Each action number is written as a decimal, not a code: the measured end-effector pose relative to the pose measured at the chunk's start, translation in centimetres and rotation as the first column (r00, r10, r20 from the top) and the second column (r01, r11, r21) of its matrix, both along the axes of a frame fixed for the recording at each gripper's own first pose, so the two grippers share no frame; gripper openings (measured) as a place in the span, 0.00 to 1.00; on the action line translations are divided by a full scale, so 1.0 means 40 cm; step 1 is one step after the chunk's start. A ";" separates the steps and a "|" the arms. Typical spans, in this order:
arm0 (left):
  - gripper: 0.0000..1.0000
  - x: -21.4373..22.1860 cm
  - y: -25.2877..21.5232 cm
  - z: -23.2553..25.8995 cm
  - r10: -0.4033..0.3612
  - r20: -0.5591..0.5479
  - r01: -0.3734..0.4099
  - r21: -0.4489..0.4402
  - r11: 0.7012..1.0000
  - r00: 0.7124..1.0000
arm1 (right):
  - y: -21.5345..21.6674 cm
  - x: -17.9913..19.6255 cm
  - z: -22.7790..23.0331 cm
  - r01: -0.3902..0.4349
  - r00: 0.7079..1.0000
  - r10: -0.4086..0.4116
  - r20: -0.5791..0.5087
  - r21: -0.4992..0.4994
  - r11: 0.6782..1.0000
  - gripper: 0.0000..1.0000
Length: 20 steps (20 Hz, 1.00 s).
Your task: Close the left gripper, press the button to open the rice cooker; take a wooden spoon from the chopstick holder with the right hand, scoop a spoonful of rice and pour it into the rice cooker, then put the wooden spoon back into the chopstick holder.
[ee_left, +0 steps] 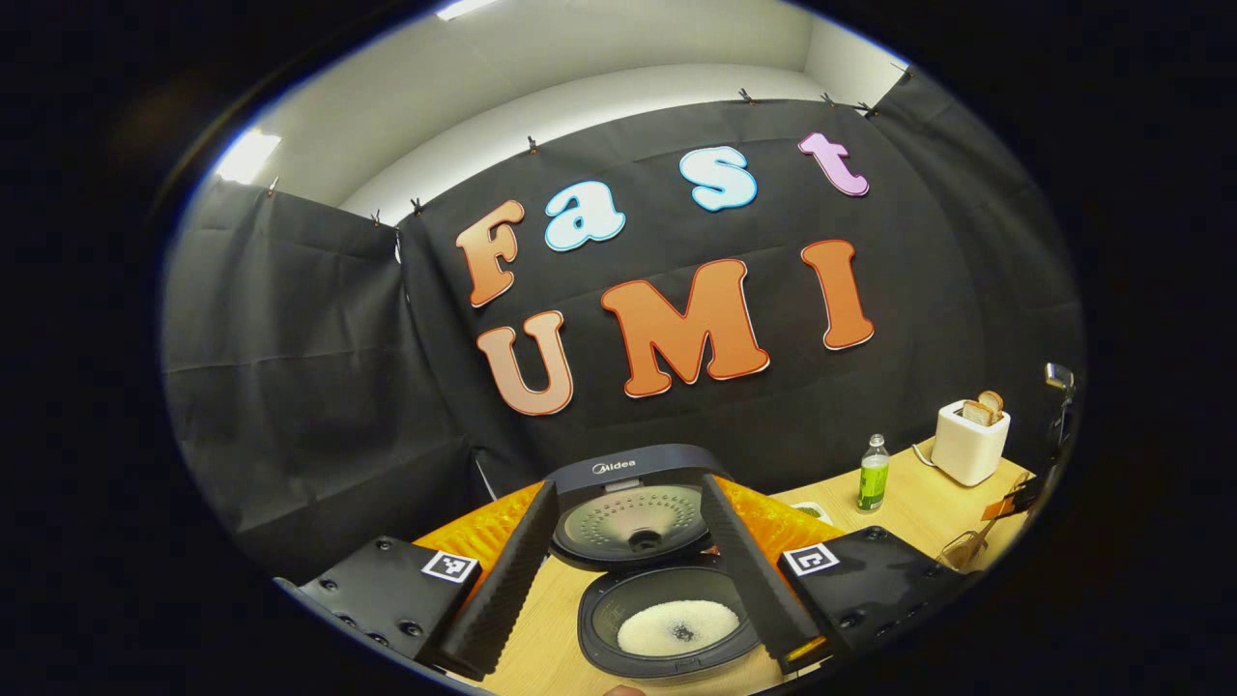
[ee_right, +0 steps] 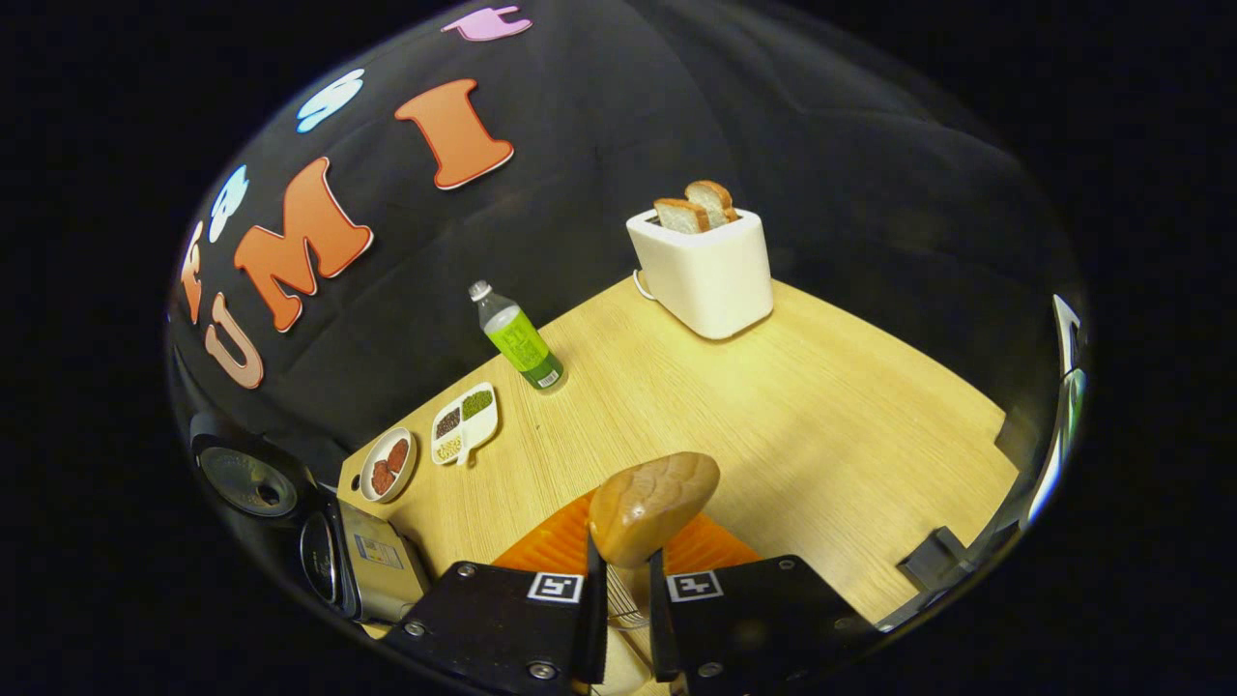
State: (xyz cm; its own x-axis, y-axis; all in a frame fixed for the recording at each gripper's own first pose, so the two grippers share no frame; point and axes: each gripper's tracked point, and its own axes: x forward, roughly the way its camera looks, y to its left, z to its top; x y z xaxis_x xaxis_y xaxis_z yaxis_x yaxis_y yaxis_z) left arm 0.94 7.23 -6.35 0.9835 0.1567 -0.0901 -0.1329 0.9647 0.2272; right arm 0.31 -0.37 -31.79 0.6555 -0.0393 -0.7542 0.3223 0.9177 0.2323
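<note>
While the left fingers [ee_left: 509,580] stand spread, right fingers [ee_right: 591,619] pinch the wooden spoon [ee_right: 652,507].

Legible marking: brand name "Midea" on the raised lid of the rice cooker [ee_left: 628,503], left gripper view. The label on the green bottle [ee_right: 517,338] is too small to make out

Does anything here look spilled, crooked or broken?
Nothing stands out. The rice cooker sits open with rice inside its pot, the wooden spoon is held in the right gripper, and the toaster and bottle stand upright.
</note>
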 end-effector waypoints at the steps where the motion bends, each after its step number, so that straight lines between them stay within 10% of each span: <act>1: 1.00 -0.001 0.004 -0.004 -0.002 0.000 0.002 -0.005 1.000 1.000 | -0.002 -0.004 0.024 -0.003 1.000 0.003 0.007 -0.013 1.000 0.18; 12: 0.90 0.017 0.059 -0.040 -0.005 -0.009 0.004 -0.068 0.998 1.000 | 0.125 -0.043 0.235 -0.145 0.983 0.145 0.112 -0.014 0.989 0.17; 20: 0.99 0.021 0.108 -0.084 -0.016 -0.040 0.012 -0.095 0.995 0.999 | 0.273 -0.111 0.172 -0.283 0.956 0.285 0.066 -0.038 0.958 0.17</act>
State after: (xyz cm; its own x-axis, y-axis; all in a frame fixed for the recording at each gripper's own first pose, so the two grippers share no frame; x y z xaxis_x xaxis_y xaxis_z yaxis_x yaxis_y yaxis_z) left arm 1.77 11.54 -9.71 0.9809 0.1316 -0.1434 -0.1117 0.9839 0.1393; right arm -4.13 10.55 -24.90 0.6938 0.1359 -0.7073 0.0316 0.9753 0.2184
